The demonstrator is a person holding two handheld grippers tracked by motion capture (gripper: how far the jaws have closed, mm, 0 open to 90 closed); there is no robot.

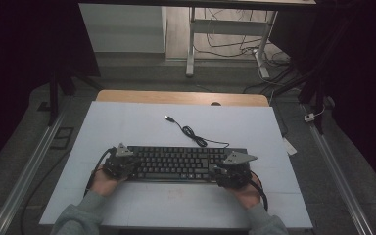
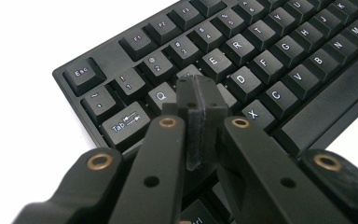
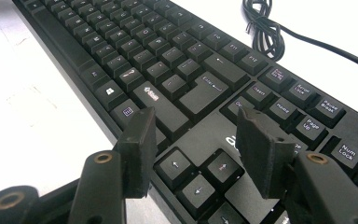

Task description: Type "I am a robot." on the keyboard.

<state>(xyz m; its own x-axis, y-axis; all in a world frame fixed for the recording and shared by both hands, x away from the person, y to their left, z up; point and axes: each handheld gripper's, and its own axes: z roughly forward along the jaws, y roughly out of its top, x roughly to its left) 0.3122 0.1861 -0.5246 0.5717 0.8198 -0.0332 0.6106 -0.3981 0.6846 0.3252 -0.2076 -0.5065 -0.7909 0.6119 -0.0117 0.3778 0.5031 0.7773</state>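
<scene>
A black keyboard (image 1: 178,164) lies across the middle of the white table, its cable coiled behind it (image 1: 193,134) and ending in a USB plug (image 1: 168,117). My left gripper (image 1: 120,164) sits at the keyboard's left end. In the left gripper view its jaws (image 2: 199,88) are shut together with nothing between them, tips over the keys (image 2: 270,51) near Q and S; I cannot tell if they touch. My right gripper (image 1: 232,171) is at the right end. Its jaws (image 3: 196,116) stand open above the arrow keys and right Shift of the keyboard (image 3: 135,51), holding nothing.
The white table top (image 1: 127,127) has bare room in front of and behind the keyboard. The cable coil (image 3: 265,32) lies just past the function row. A wooden edge (image 1: 176,96) marks the far side. Grey-sleeved forearms (image 1: 83,215) come in from the bottom.
</scene>
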